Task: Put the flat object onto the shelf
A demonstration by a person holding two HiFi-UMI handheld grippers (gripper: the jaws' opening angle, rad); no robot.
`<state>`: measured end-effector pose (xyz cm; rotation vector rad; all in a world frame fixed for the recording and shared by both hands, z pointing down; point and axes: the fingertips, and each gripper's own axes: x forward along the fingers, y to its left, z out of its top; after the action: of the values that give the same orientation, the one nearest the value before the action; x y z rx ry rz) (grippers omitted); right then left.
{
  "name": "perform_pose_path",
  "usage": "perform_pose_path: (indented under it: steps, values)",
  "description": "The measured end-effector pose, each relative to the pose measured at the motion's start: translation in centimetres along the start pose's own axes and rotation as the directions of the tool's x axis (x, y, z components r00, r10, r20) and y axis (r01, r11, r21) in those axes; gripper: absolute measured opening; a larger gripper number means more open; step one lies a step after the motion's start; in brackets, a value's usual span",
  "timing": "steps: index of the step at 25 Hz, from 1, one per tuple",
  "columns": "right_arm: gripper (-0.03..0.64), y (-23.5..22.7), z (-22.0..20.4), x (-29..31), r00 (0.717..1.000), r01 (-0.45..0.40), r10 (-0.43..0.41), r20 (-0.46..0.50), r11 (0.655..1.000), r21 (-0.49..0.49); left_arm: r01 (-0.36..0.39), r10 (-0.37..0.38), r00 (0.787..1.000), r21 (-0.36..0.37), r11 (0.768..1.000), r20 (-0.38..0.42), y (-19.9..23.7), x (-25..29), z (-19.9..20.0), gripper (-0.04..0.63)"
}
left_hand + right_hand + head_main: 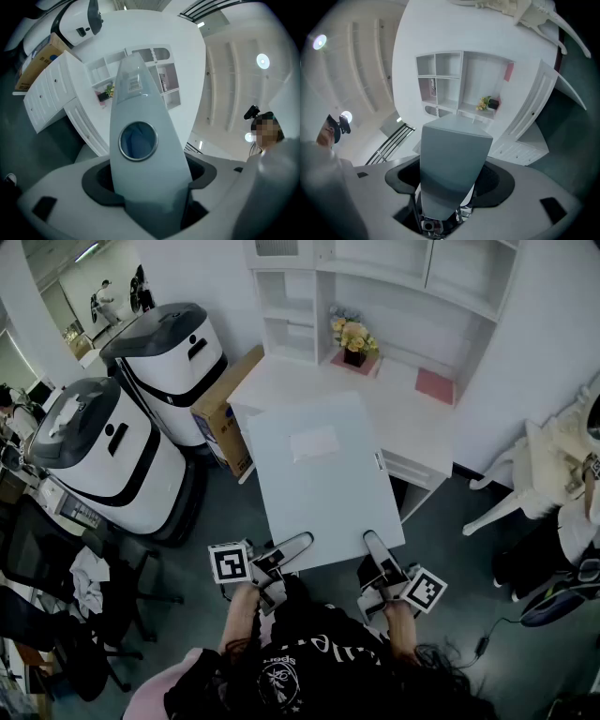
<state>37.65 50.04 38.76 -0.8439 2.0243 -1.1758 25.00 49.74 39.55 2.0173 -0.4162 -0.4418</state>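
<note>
Grip comes first: the left gripper (286,549) and the right gripper (375,554) are each clamped on the near edge of the flat object (323,479), one toward each corner. Each gripper view shows the pale grey slab filling the gap between that gripper's jaws. The fish-eye bends the edges, so the pads appear to press firmly rather than plainly doing so.

The flat object is held roughly level in the air, well short of the shelf (375,296) and lower than it. Its far edge reaches over the front of the desk (281,381) that stands under the shelf. Flowers (354,338) sit on the desk just below the shelf's compartments.

I judge the pick-up done and the carry under way. The object has yet to be lifted toward the shelf, slid onto a free board and let go by both grippers.
</note>
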Motion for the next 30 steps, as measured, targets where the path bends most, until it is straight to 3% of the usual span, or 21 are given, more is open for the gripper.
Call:
perform_pose_path:
  steps: [19, 25, 30]
  values:
    - [0.305, 0.0, -1.4, 1.9, 0.999, -0.013, 0.014, -0.029, 1.000, 0.010, -0.030, 0.030, 0.999, 0.014, 0.999, 0.017, 0.8, -1.8, 1.0, 0.348]
    - [0.304, -1.4, -2.1, 5.0, 0.999, -0.001, 0.002, -0.042, 1.000, 0.022, -0.043, 0.043, 0.999, 0.003, 0.999, 0.013, 2.6, -2.6, 3.6, 0.350]
    - [0.305, -2.6, -3.6, 10.7, 0.998, -0.002, 0.004, -0.069, 0.999, 0.032, -0.115, 0.114, 0.993, 0.020, 0.993, 0.017, 6.5, -5.1, 8.2, 0.351]
